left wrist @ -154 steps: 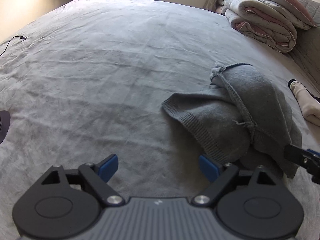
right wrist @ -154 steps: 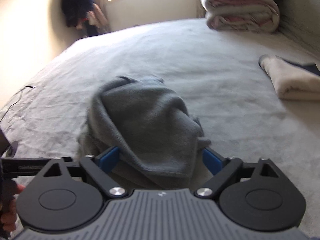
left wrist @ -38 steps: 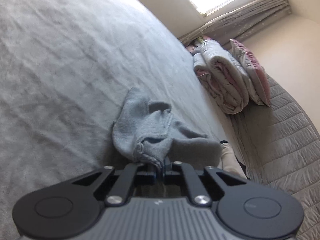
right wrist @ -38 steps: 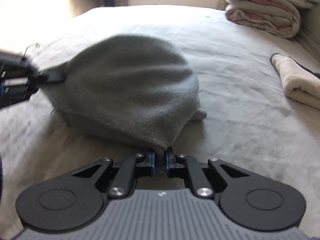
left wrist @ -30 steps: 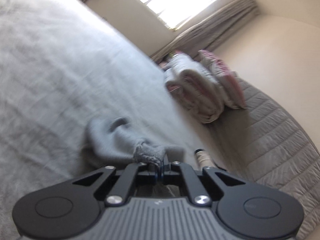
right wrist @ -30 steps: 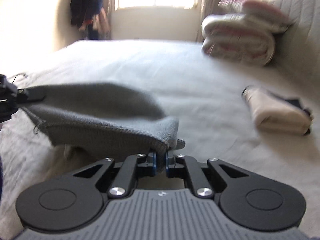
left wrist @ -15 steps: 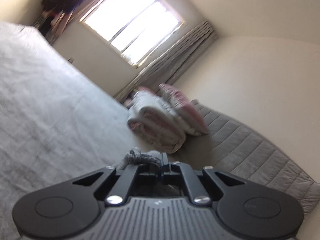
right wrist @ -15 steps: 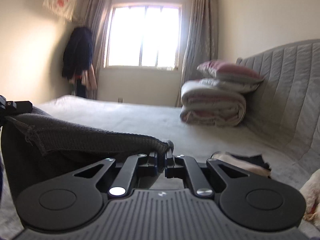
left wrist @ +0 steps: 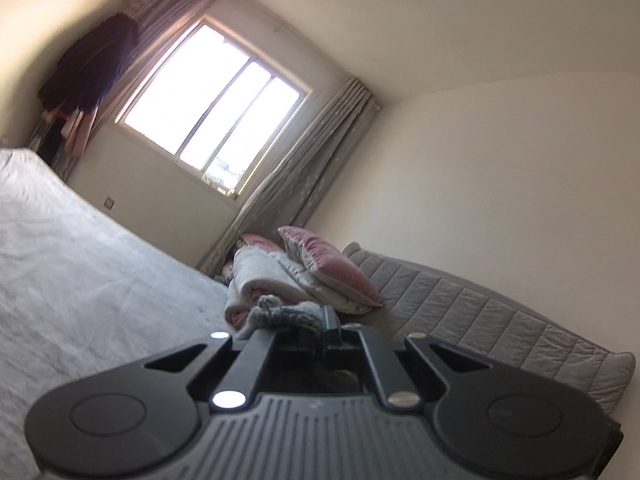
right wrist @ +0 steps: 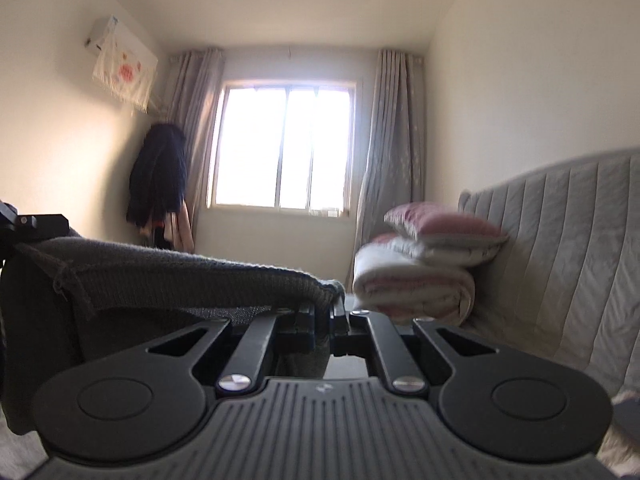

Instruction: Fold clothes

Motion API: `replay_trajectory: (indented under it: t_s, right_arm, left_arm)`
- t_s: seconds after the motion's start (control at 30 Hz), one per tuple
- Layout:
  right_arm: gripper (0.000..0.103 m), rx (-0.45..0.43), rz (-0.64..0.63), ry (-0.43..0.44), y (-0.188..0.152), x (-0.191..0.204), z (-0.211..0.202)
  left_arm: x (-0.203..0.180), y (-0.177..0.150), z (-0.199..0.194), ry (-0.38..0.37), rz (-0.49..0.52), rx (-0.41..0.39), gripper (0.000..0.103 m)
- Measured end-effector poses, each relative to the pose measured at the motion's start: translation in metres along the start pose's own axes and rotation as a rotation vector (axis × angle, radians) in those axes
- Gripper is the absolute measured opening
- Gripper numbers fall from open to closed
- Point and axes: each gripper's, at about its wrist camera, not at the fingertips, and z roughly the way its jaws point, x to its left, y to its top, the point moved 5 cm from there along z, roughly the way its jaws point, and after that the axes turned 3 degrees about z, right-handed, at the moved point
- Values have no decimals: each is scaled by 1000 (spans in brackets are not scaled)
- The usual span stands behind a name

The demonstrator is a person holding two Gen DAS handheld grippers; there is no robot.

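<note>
Bedroom window fills mid-frame above the bed [left wrist: 80,264]. Both the left tool [left wrist: 322,322] and right tool [right wrist: 322,316] are clamped on the grey knit sweater [right wrist: 168,276], stretched lower left: soft, limp, stretchy; best gripped along its ribbed edge.

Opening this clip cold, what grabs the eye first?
The bright window at the far wall, flanked by grey curtains. In front of it, the grey knit sweater stretches between the right gripper and the left gripper, both shut on its edge. At right, folded bedding is stacked against the quilted headboard.
</note>
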Motion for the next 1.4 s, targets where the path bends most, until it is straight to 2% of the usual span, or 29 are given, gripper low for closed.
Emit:
replay_trajectory:
  t_s: [0.33,0.53,0.63,0.77,0.97,1.17,1.4]
  right_arm:
    - [6,-143,-17,-3,57,-3,-25]
    - [6,-205,-15,-3,84,-3,-24]
    - [6,-205,-6,4,86,-1,-15]
    - [6,-170,-12,10,71,5,4]
    - [6,-52,-31,23,18,18,50]
    - [6,85,-38,23,-46,30,112]
    - [6,203,-31,25,-105,43,188]
  left_arm:
    - [-55,59,-29,-13,110,-87,2]
    - [-71,88,-21,-20,138,-139,2]
    - [-66,89,-10,-9,146,-142,2]
    - [-43,77,8,20,134,-116,2]
    - [23,32,39,108,88,-19,2]
    - [94,-11,92,211,31,99,2]
    - [164,-43,167,326,37,192,2]
